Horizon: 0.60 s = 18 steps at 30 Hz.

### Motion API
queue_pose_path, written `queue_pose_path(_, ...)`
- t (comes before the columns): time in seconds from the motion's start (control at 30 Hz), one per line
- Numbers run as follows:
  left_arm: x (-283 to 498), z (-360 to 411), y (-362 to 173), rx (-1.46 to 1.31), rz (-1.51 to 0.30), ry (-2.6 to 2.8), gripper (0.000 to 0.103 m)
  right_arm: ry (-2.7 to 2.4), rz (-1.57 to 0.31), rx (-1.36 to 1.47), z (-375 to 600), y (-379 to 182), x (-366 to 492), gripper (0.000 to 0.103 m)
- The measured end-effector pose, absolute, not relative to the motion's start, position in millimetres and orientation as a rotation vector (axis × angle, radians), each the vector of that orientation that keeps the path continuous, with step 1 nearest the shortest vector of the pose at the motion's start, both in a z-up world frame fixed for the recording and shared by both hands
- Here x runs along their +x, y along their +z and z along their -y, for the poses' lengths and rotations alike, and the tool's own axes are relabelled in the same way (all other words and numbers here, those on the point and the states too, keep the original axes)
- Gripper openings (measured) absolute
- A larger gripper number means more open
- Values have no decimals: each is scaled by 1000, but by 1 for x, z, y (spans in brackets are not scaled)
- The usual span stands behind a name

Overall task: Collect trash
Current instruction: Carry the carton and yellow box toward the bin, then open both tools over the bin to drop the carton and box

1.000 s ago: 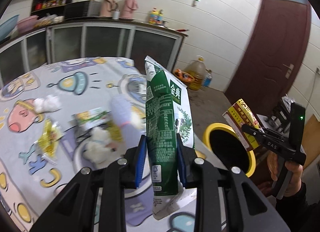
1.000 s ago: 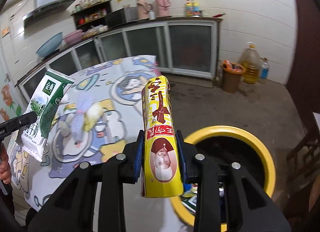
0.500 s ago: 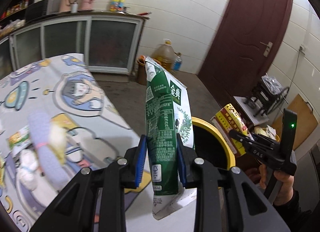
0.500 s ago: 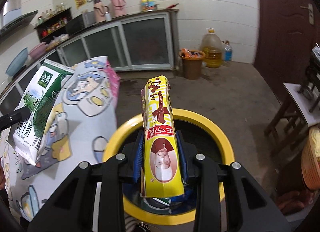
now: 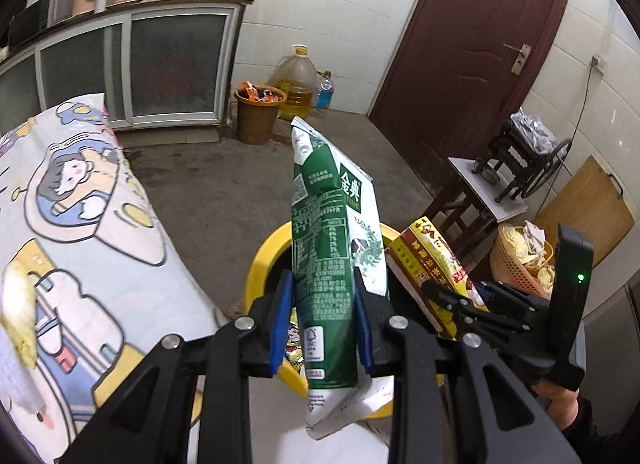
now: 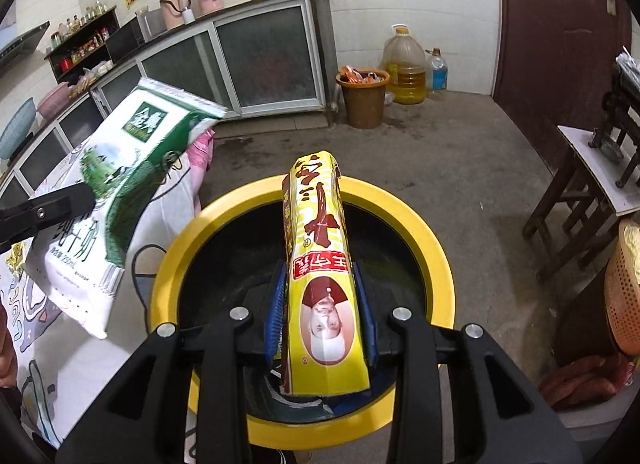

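My left gripper (image 5: 323, 320) is shut on a green and white milk carton (image 5: 334, 248) and holds it upright over the near rim of the yellow trash bin (image 5: 264, 260). The carton also shows in the right wrist view (image 6: 116, 184). My right gripper (image 6: 320, 312) is shut on a yellow drink carton (image 6: 320, 264) and holds it above the open mouth of the yellow bin (image 6: 400, 204). The yellow carton (image 5: 428, 252) and right gripper (image 5: 444, 296) also show at the right of the left wrist view.
The table with a cartoon cloth (image 5: 80, 232) stands left of the bin. A brown bucket (image 6: 363, 98), an oil jug (image 6: 404, 64) and a water bottle stand by the cabinets. A wooden stool (image 6: 592, 184) and an orange basket (image 6: 624, 296) are at the right.
Both grippers have moved away from the table and over the yellow bin, each still holding its carton. The bin mouth now lies directly under the yellow carton.
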State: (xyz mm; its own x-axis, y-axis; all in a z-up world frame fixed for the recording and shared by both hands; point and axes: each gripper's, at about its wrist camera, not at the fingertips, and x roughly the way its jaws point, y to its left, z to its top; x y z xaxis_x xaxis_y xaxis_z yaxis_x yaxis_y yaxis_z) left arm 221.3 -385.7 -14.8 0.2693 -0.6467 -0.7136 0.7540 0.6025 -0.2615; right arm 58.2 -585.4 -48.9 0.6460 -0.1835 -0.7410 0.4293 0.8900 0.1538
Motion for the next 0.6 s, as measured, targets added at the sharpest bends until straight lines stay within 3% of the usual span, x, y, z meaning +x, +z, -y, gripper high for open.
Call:
queue_pose_path(0.1,221,401,-20,147,-903,-958,26,-361,-806,345,590,-51,60,35)
queue_pose_path(0.2,221,408,-22,142,-910,-957,27,-377,-802,343,593,-50,58,46)
queue_pose_path(0.23,221,408,-22,131,-911,-957,30,-391,-800,340,594,-50,57,52)
queue_pose_path(0.27,221,407,-21,118,-908,-961,39,-407,-797,337,596,-50,55,54)
queue_pose_path(0.3,220,405,-19,113,-897,-949,50,-425,-797,337,599,-50,52,54)
queue_pose_path(0.37,219,400,-15,107,-877,-942,58,-437,-793,351,604,-49,47,54)
queue_pose_path(0.6,220,382,-6,91,-851,-918,59,-456,-786,369,606,-45,37,54)
